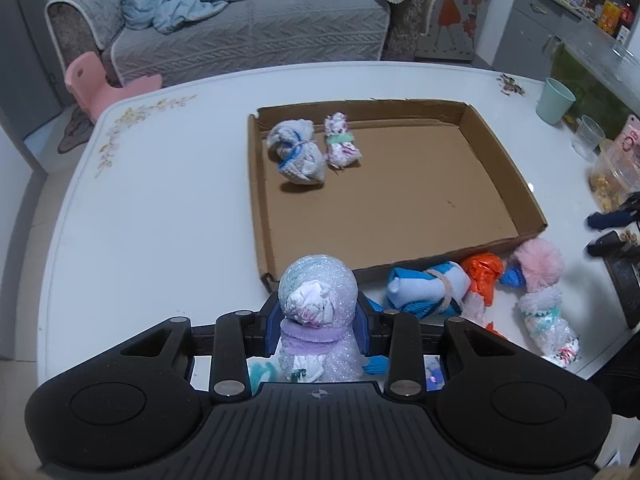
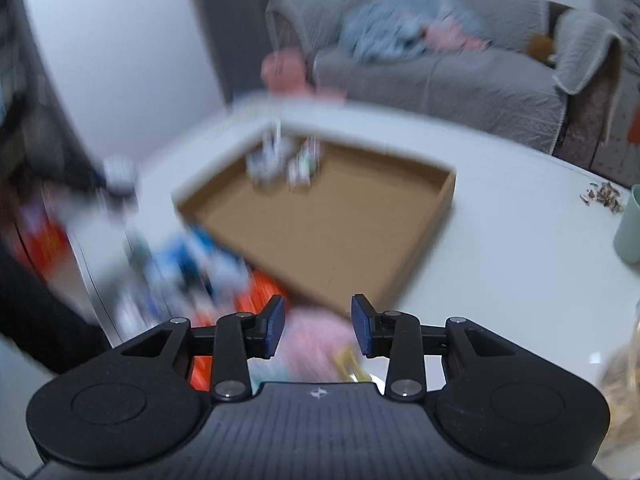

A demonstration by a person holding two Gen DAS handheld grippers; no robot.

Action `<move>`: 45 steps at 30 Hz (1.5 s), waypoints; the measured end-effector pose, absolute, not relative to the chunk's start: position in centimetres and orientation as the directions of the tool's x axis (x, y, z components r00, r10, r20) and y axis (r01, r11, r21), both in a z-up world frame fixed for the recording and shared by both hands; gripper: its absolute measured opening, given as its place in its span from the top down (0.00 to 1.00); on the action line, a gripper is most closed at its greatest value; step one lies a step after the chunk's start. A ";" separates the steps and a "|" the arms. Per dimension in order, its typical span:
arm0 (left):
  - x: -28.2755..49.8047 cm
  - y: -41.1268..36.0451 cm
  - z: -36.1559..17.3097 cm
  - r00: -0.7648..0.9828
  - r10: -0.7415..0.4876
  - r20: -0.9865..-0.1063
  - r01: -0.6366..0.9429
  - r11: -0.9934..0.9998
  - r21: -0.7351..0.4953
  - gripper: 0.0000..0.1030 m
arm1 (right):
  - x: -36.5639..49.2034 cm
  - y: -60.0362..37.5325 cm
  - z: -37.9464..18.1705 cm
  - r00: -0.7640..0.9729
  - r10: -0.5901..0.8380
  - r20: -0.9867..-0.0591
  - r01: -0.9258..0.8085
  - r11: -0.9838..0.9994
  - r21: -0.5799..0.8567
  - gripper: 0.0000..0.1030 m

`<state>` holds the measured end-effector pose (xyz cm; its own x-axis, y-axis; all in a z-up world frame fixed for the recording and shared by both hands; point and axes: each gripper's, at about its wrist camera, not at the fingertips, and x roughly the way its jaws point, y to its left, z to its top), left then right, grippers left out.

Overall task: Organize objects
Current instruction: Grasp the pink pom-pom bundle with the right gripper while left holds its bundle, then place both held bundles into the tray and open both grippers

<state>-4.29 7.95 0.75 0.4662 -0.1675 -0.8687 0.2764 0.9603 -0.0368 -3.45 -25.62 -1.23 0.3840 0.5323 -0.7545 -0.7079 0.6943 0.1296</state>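
My left gripper is shut on a fluffy white and lilac sock bundle, held just above the near corner of the shallow cardboard tray. Two bundles lie in the tray's far left corner: a grey-blue one and a white-green one. Loose on the table in front of the tray are a blue bundle, an orange one, a pink fluffy one and a white-teal one. The right wrist view is blurred. My right gripper is open above the pink bundle, touching nothing.
On the white table, to the tray's right, stand a green cup, a clear plastic cup and a clear tub of snacks. A grey sofa and a pink stool are beyond the far edge.
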 end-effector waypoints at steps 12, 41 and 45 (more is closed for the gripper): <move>-4.4 7.1 -0.2 0.442 -0.174 -0.880 0.294 0.955 -0.041 0.59 | 0.0 -21.6 -6.9 0.218 0.404 -0.888 -0.649 0.740 0.177 0.34; 3.5 5.1 2.5 0.528 -0.196 -0.826 0.371 0.928 0.017 0.59 | 2.6 -23.2 4.2 0.538 0.575 -0.616 -0.583 0.782 0.221 0.67; 5.7 3.9 0.1 0.490 -0.208 -0.847 0.394 0.919 0.003 0.59 | 6.2 -17.3 3.3 0.469 0.628 -0.621 -0.653 0.720 0.235 0.67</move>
<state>5.75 3.91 0.08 0.4899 -0.2076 -0.8467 0.3941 0.9191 0.0027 6.21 -17.34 3.28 0.4690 0.6277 -0.6213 -0.6526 0.7203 0.2351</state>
